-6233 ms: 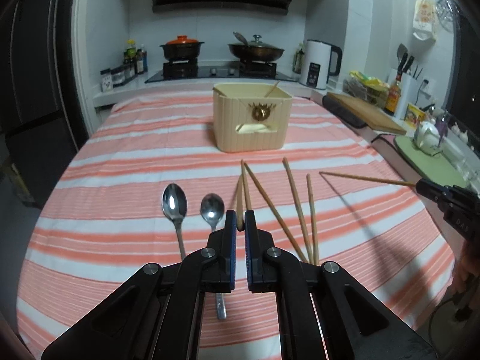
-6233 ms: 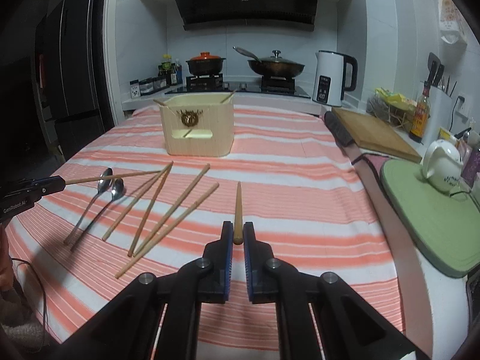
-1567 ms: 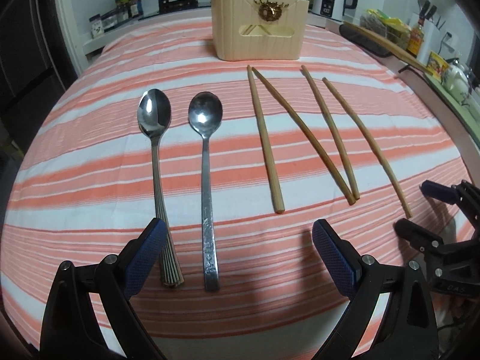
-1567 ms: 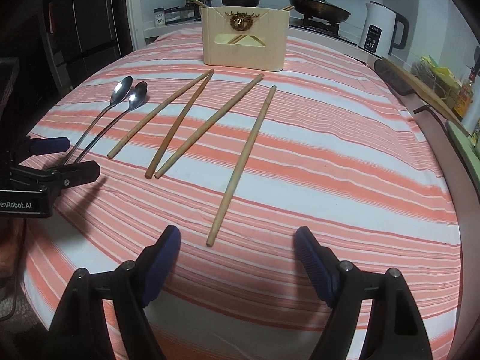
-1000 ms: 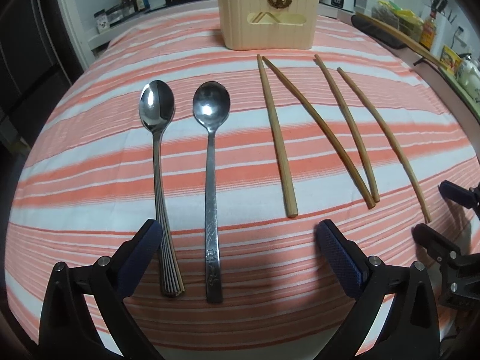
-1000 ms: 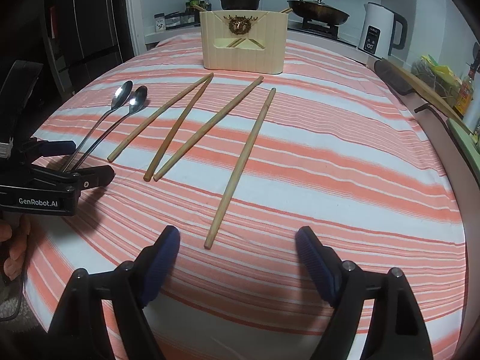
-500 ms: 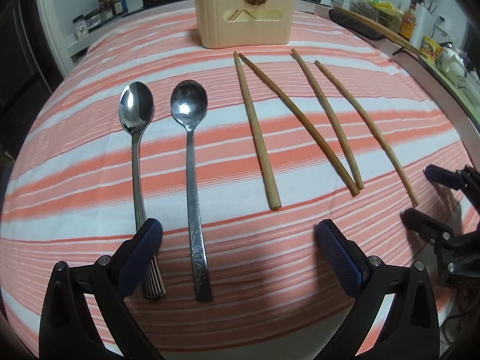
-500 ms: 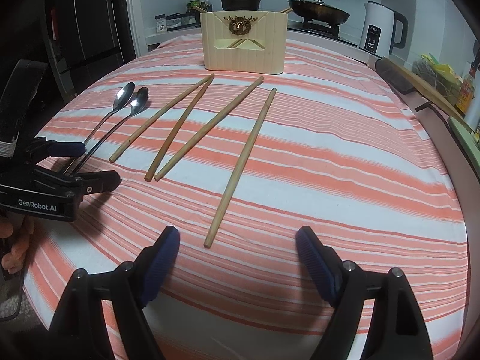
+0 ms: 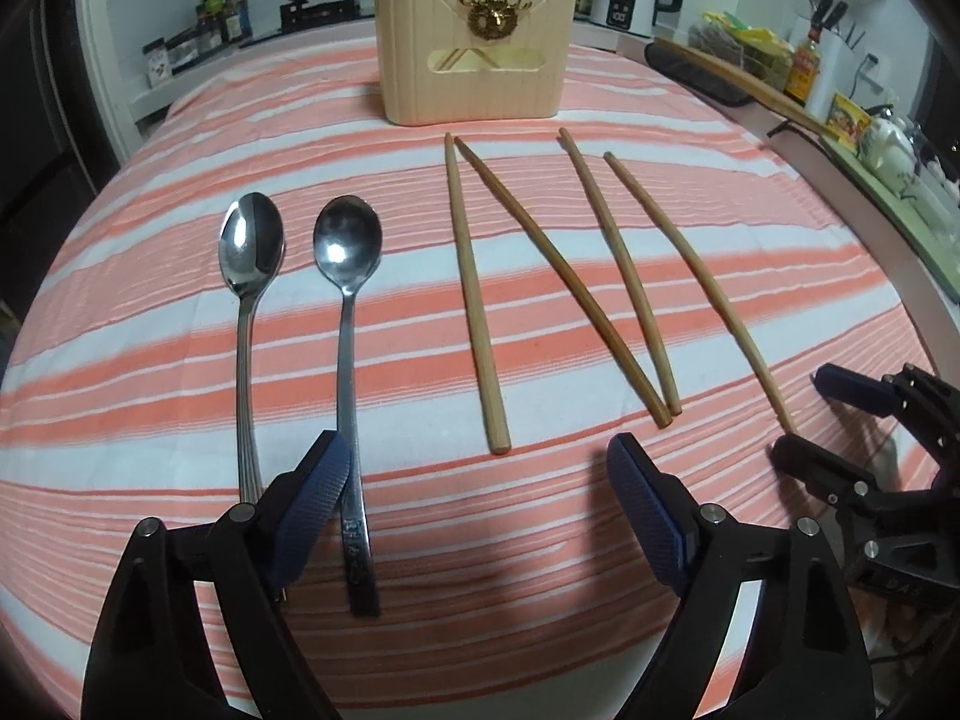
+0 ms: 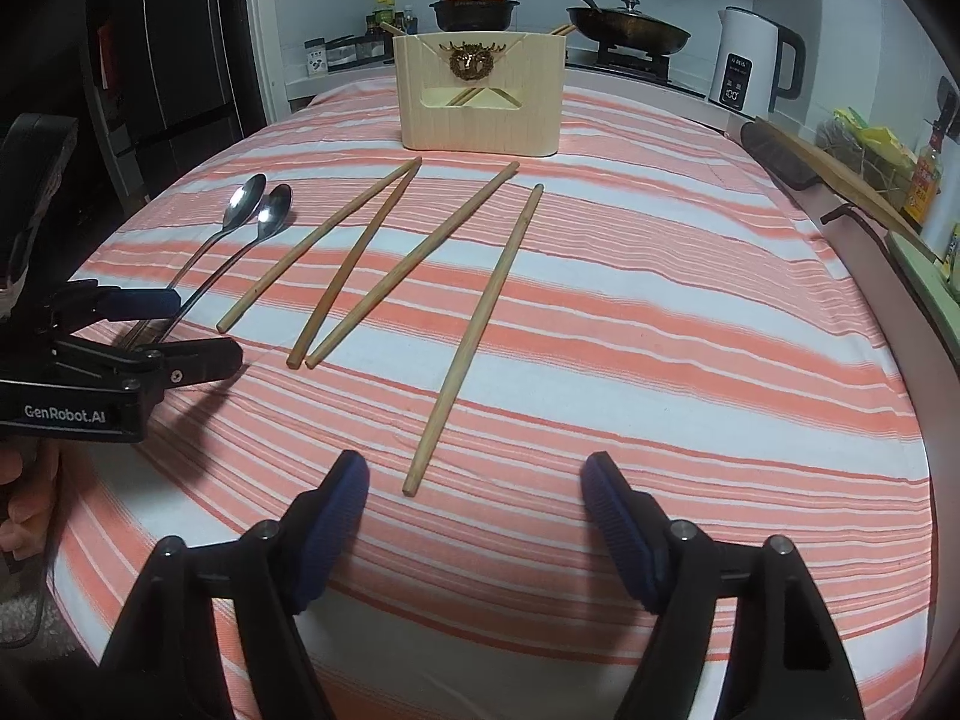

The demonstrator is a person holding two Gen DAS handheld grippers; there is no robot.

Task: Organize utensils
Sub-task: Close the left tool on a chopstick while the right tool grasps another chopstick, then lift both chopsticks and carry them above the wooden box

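Note:
Two steel spoons (image 9: 246,312) (image 9: 348,336) and several wooden chopsticks (image 9: 474,294) lie side by side on the striped cloth. A cream utensil holder (image 9: 474,54) stands behind them with two chopsticks inside. My left gripper (image 9: 480,498) is open and empty, low over the cloth, its left finger beside the right spoon's handle. My right gripper (image 10: 474,492) is open and empty, straddling the near end of the rightmost chopstick (image 10: 480,324). Each gripper shows in the other's view: the right gripper (image 9: 840,420) and the left gripper (image 10: 174,330).
A wooden cutting board (image 10: 834,168) and a green mat lie along the table's right edge. A white kettle (image 10: 750,60), a pot and a wok stand on the counter behind. The table's front edge is just below both grippers.
The left gripper has moved forward and slightly right, so its left finger now sits at the spoon handles. The right gripper has edged closer to the rightmost chopstick's end. Both stay open.

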